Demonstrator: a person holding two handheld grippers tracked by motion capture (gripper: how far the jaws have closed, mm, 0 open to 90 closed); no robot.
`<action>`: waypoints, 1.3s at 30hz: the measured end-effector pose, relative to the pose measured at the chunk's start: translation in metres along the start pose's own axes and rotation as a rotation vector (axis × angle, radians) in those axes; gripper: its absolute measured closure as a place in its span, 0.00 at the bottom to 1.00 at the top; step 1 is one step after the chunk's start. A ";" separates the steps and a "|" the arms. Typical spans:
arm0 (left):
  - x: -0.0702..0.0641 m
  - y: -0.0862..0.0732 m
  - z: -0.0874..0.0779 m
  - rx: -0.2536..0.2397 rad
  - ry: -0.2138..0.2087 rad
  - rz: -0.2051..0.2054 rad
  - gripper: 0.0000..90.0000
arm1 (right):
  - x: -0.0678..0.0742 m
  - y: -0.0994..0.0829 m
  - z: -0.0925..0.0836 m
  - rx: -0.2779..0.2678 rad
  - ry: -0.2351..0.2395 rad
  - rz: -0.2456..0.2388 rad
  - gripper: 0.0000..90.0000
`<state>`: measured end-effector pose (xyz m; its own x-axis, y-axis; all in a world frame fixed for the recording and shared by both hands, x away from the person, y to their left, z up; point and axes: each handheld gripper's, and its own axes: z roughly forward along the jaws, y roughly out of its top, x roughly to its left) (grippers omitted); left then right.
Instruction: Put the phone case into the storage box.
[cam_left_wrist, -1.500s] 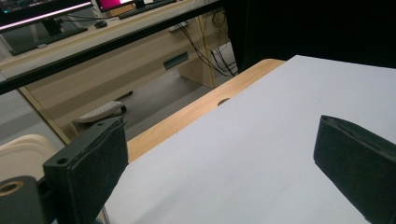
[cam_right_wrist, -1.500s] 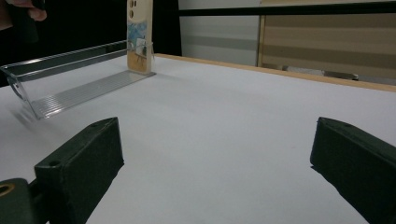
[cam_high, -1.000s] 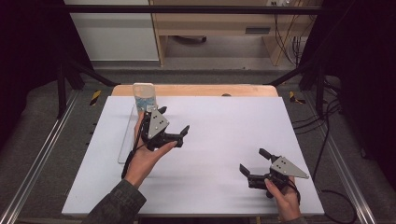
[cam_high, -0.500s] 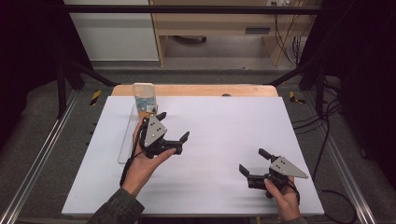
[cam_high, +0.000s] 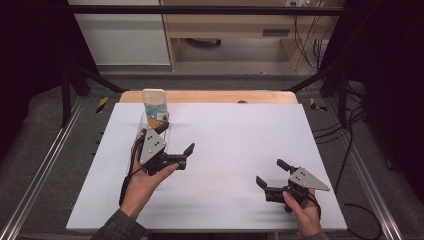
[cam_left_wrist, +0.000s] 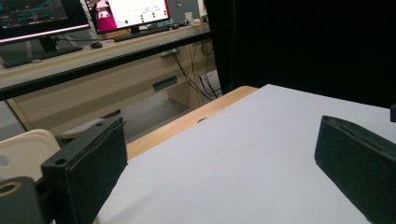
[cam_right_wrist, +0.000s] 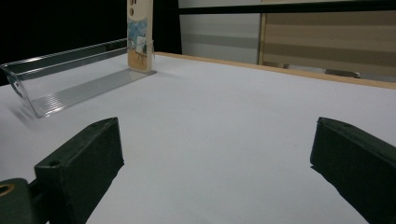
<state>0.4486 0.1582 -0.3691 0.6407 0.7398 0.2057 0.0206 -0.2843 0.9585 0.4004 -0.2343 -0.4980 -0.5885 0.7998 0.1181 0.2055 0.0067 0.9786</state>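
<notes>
High view: white table top (cam_high: 235, 150) with a clear plastic tray (cam_high: 141, 131) along its left side. A tall flat package (cam_high: 153, 106) with a blue and orange print stands upright at the tray's far end. The left gripper (cam_high: 184, 154) hangs just beside the tray's right wall, jaws spread, nothing between them, pointing toward the table's middle. The right gripper (cam_high: 271, 176) rests near the front right, well apart from tray and package, jaws also spread and empty.

Left gripper view: both black jaws wide apart over bare white surface. A pale rounded corner at the left edge is probably the package top; cannot be sure. Desks and monitors (cam_left_wrist: 70, 14) lie beyond the table.

Right gripper view: jaws parted, nothing held. The tray lies far off to the left, ribbed floor visible and empty along its length, with the package upright at the far end, inside or against its end wall; which, I cannot tell.

Judgement: this reads as the pause between placements, one package stowed and both tools free. No other item lies on the table, so the next move likely calls for fetching one from off the surface, or for the left gripper turning back to the tray.
</notes>
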 end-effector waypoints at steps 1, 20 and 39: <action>0.001 0.000 -0.001 -0.003 0.000 0.000 0.02 | 0.000 0.000 0.000 0.000 0.000 0.000 0.03; 0.017 -0.003 -0.030 -0.051 0.041 -0.029 0.02 | -0.001 0.000 0.000 -0.005 -0.003 0.002 0.03; 0.039 -0.018 -0.061 -0.102 0.106 -0.056 0.02 | -0.001 0.001 -0.001 -0.009 -0.003 0.004 0.03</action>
<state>0.4263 0.2299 -0.3656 0.5559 0.8145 0.1659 -0.0280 -0.1812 0.9831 0.4003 -0.2353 -0.4970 -0.5852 0.8017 0.1218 0.2013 -0.0019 0.9795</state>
